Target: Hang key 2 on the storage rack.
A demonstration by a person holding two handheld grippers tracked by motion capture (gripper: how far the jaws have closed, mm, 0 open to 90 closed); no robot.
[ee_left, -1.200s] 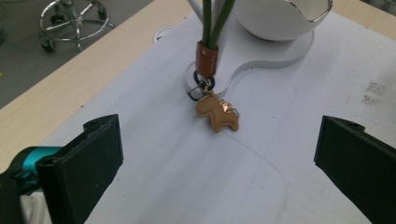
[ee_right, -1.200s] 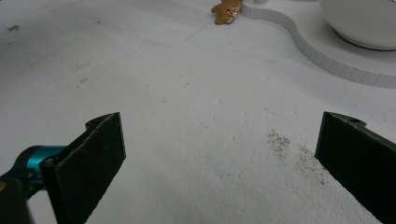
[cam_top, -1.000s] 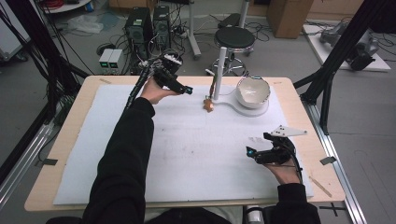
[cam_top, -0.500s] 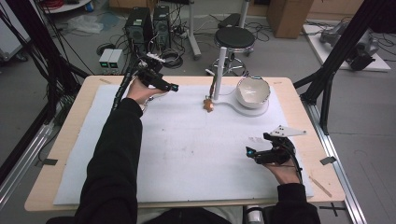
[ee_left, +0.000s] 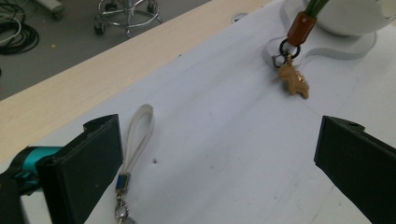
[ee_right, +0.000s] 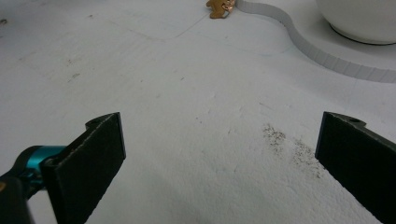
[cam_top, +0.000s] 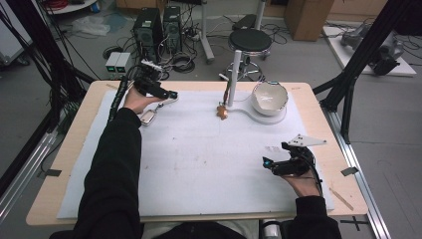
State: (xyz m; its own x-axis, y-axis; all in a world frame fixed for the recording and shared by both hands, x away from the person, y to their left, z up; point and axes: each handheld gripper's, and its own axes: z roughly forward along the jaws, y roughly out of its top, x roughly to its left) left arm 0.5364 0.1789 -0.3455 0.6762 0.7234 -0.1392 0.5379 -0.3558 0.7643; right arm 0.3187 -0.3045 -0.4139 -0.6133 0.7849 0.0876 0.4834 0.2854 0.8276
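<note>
No legible text, label, brand, number or sign found on any surface in the high view, the left gripper view or the right gripper view.

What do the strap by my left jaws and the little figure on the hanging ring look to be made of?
The strap looks like pale, smooth, slightly glossy rubber or faux leather, a limp flat loop with a metal clasp. The figure looks like tan wood or matte plastic, with an even colour and dull surface.

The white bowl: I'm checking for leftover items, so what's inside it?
In the high view the white bowl on its white base shows only bare pale inner wall. Its near rim hides the bottom, so something small there could go unseen.
</note>
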